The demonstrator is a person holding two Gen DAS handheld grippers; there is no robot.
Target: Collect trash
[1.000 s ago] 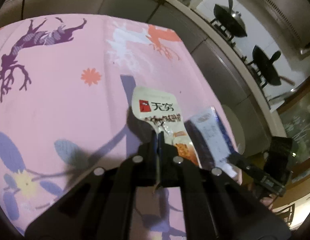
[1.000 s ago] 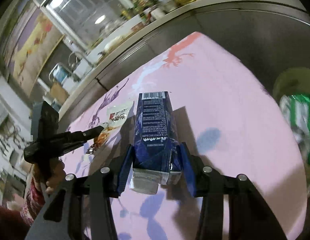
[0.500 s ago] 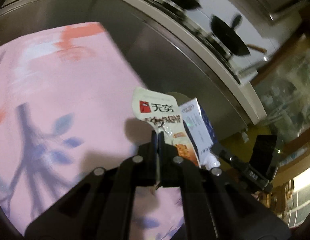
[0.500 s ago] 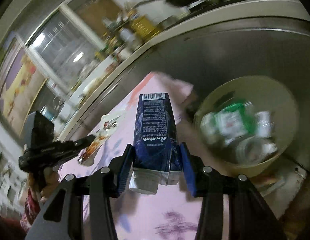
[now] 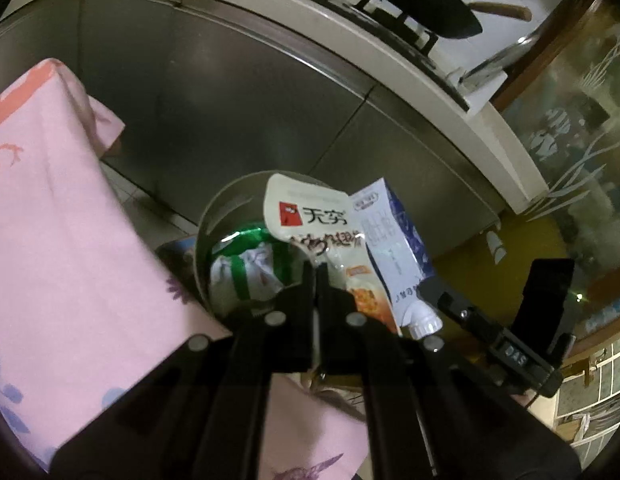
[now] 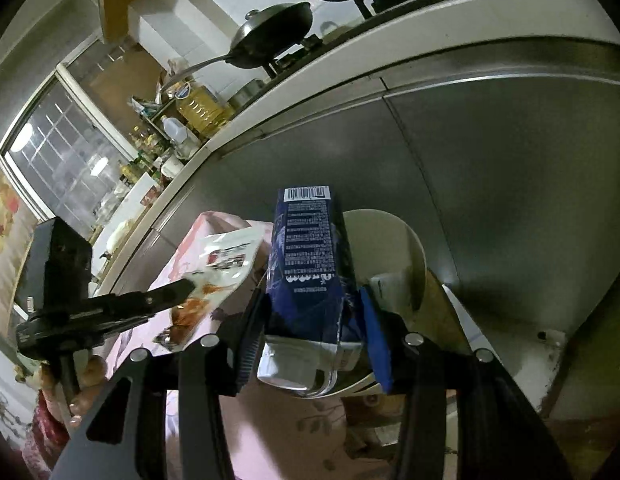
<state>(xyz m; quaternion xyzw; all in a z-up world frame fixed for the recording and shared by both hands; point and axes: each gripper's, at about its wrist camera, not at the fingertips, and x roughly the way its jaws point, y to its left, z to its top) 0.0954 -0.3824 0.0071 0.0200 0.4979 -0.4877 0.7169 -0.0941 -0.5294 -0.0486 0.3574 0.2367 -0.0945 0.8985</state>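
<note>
A second ago I held both pieces of trash over the middle of the pink surface [image 5: 62,240]; now they hang past its edge, over the bin [image 5: 230,204] on the floor. So I judge that only the release is left. My left gripper [image 5: 316,276] has its fingers pressed together on the snack pouch [image 5: 310,220], which shows a red logo and Chinese characters. My right gripper [image 6: 314,320] holds the blue carton [image 6: 306,248] between half-open fingers; it shows a barcode, the small text I cannot read.
</note>
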